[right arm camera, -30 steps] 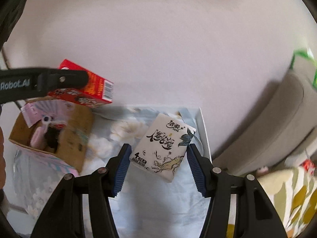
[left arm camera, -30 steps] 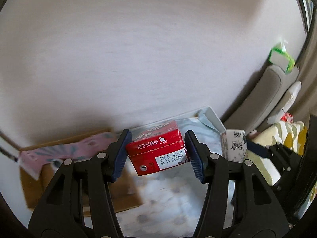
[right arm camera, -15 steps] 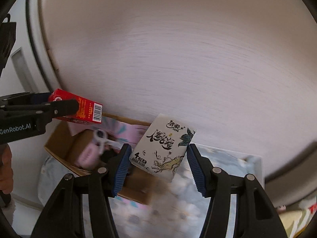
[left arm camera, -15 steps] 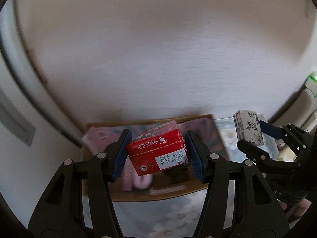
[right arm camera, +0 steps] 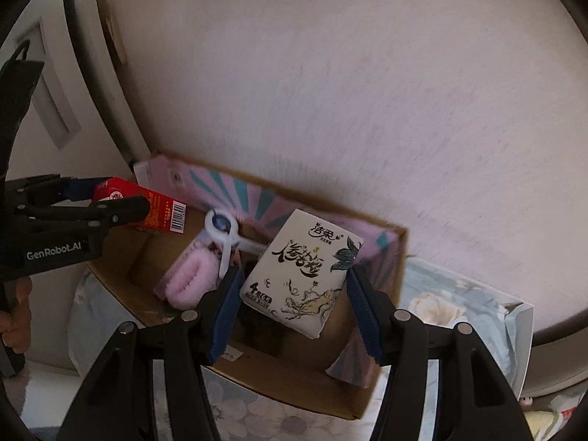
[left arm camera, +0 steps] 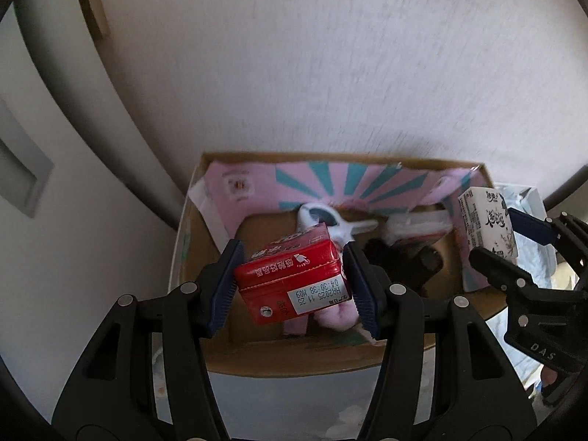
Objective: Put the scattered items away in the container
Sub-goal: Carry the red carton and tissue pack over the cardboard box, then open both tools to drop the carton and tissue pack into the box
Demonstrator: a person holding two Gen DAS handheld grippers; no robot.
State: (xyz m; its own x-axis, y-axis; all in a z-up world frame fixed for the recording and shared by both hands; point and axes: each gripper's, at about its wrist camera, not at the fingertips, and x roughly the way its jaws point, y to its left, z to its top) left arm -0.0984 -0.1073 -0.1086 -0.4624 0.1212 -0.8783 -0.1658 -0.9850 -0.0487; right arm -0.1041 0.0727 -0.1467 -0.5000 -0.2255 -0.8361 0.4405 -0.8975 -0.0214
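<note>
Right now the biggest thing I see is the pale textured wall (left arm camera: 349, 73) filling the upper part of both wrist views, with the floral bedsheet (right arm camera: 459, 301) spread below it. Against that wall sits the open cardboard box (left arm camera: 294, 362), its inner flaps printed in pink with teal rays. Inside it I can make out a fluffy pink item (right arm camera: 191, 275), a white plastic clip (right arm camera: 224, 235) lying partly over it, and something dark near the middle that I cannot identify. My left gripper (left arm camera: 292, 286) has its jaws partway apart, with both blue pads pressed on the sides of a red carton (left arm camera: 290, 279), which it holds tilted in the air over the box's open top, date stamp facing the camera. My right gripper (right arm camera: 294, 305) stands at a similar half-open width, its pads clamped on the white tissue pack (right arm camera: 303, 275), the one with black calligraphy and an ink drawing; that pack also hangs tilted above the box, toward its right end. In the right wrist view the left gripper comes in from the left edge with the red carton, barcode outward, and part of a hand (right arm camera: 14, 316) shows beneath it.
</note>
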